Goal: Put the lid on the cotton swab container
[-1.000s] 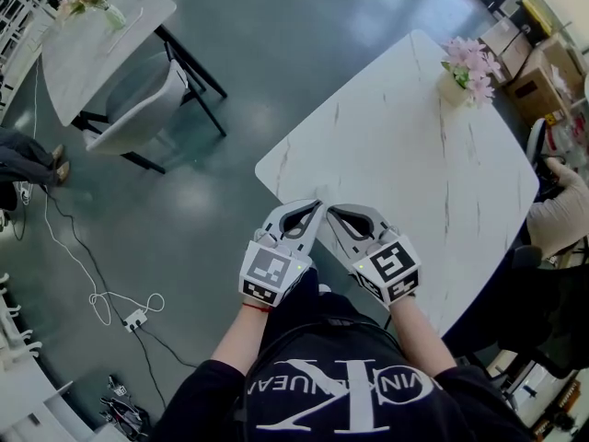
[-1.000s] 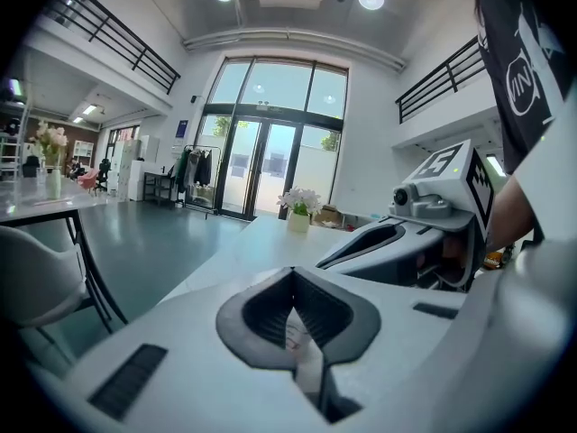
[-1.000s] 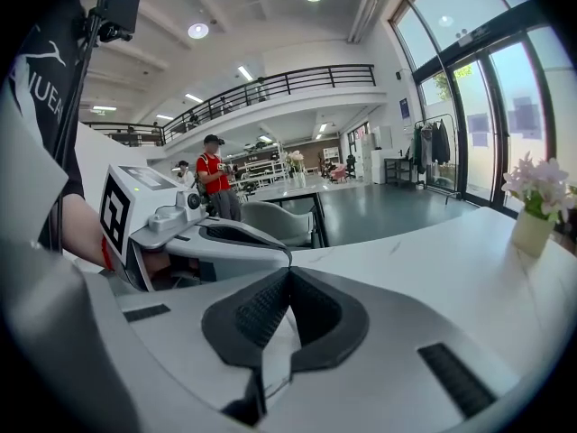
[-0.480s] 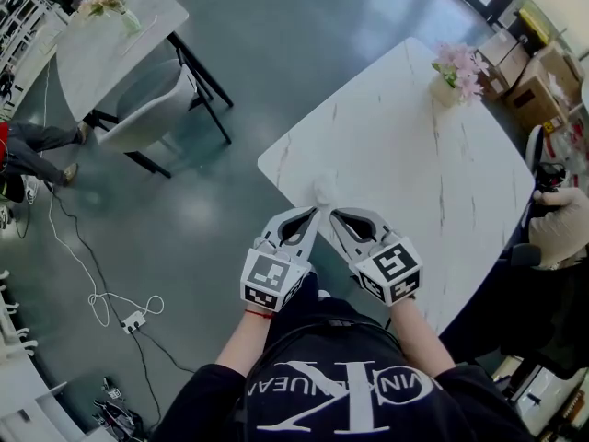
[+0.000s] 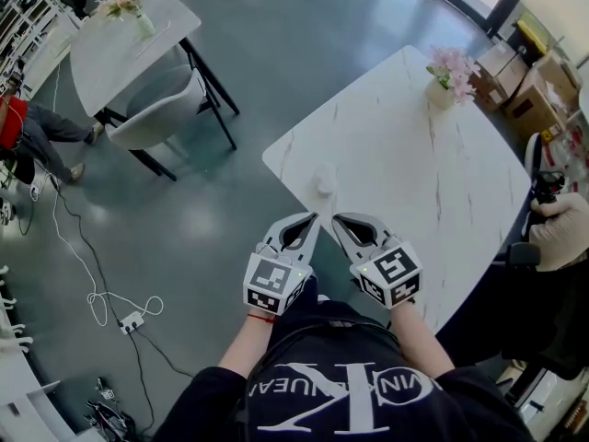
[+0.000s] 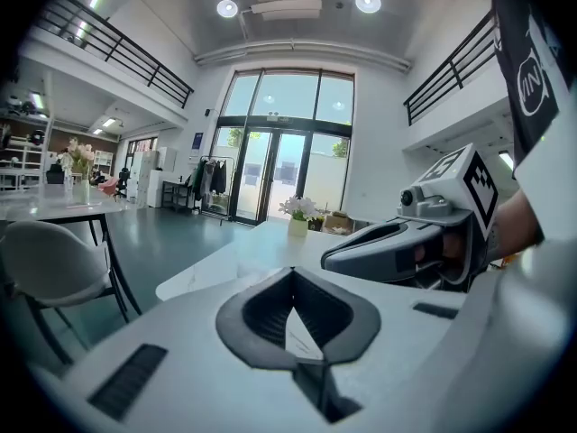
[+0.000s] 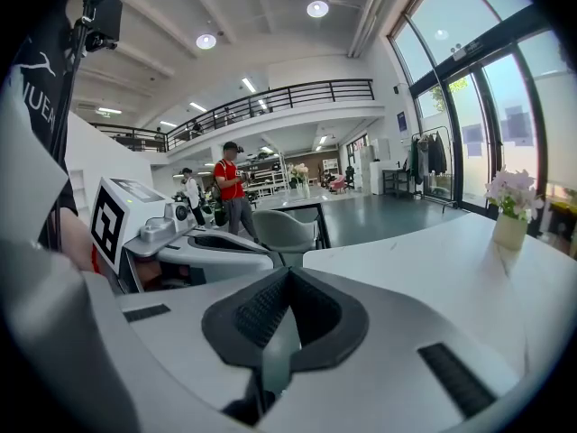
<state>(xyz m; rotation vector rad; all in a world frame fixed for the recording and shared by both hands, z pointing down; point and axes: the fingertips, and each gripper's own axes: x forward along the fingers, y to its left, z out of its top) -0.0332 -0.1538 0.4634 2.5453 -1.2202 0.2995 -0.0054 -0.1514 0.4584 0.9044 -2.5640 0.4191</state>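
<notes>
The left gripper (image 5: pixel 313 219) and right gripper (image 5: pixel 339 219) are hovering off the table's (image 5: pixel 414 191) near edge, jaws pressed together, empty. The cotton swab container (image 5: pixel 324 180) is sitting near the left corner, blurred; lid indistinguishable

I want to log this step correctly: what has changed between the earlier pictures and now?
The left claw and right claw drew back toward the person, opening a gap between their tips and the small white container. Nothing was grasped or released. Both stay shut and empty; the container stays near the table corner.
</notes>
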